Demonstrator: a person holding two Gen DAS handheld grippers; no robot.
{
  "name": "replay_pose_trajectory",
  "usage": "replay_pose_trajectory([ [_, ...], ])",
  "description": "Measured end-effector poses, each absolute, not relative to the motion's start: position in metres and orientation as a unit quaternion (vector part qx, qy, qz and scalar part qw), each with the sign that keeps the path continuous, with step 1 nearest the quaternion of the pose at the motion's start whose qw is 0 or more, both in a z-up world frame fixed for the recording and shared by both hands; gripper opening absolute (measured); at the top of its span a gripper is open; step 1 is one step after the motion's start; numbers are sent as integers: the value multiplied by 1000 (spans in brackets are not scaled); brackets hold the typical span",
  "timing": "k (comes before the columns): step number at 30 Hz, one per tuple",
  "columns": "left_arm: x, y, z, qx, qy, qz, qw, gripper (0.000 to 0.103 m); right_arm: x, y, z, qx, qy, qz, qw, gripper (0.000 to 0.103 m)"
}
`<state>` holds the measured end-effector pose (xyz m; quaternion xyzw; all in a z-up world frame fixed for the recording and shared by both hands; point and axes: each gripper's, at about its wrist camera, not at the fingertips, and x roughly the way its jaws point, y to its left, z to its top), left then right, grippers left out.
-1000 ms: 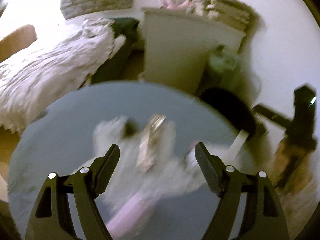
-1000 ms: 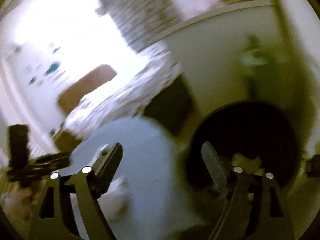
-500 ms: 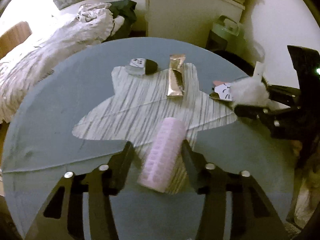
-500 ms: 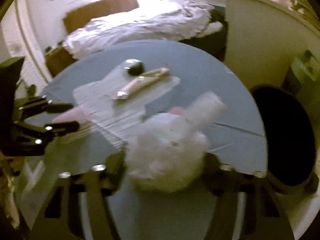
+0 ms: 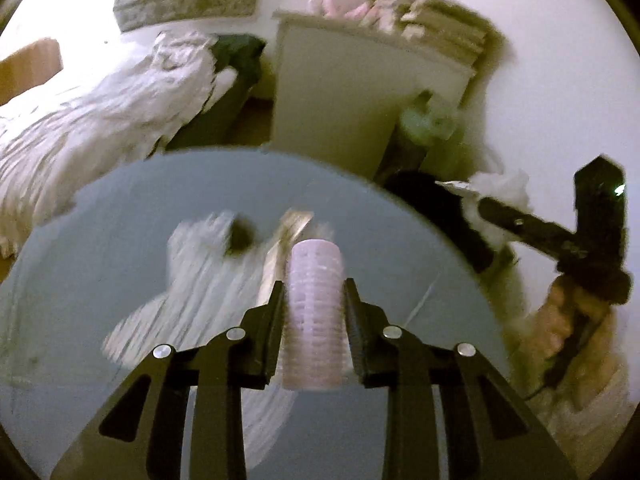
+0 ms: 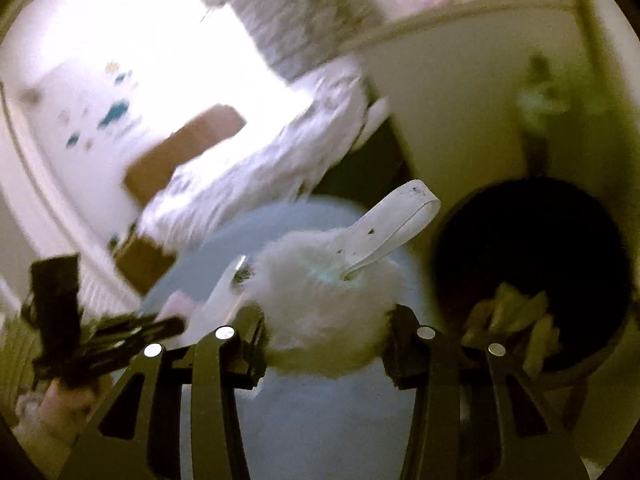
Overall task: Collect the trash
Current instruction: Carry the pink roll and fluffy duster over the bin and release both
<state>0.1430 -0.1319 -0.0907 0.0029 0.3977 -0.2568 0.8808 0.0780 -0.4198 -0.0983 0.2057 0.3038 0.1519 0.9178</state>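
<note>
My left gripper [image 5: 314,292] is shut on a pink ribbed cylinder [image 5: 314,312] and holds it above the round grey table [image 5: 100,216]. A gold wrapper [image 5: 290,226] and a small dark piece [image 5: 240,236] lie blurred on a white leaf-shaped mat [image 5: 208,280]. My right gripper [image 6: 326,316] is shut on a white fluffy puff [image 6: 324,304] with a white strap [image 6: 396,220], next to a black bin [image 6: 536,264] holding yellowish trash [image 6: 516,320]. The right gripper with the puff [image 5: 500,188] also shows at the right of the left wrist view, over the bin [image 5: 424,196].
A bed with rumpled white bedding [image 5: 96,108] lies behind the table. A white cabinet [image 5: 344,92] topped with books and soft toys stands at the back. The left gripper [image 6: 100,332] shows at the lower left of the right wrist view.
My left gripper closed on the pink cylinder and lifted it off the mat. My right gripper carried the puff from the table's edge toward the black bin.
</note>
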Motion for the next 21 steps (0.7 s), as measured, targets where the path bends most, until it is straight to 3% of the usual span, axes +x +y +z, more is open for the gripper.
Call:
replay_pose_trajectory([
  [9,177,-255,-60,8,362,-334,870,29,100,-536,-93,267,229,5,936,45],
  [21,232,-371,-103,31,398,-374,837,29,135,-594,-140,297,242,-36,923,45],
])
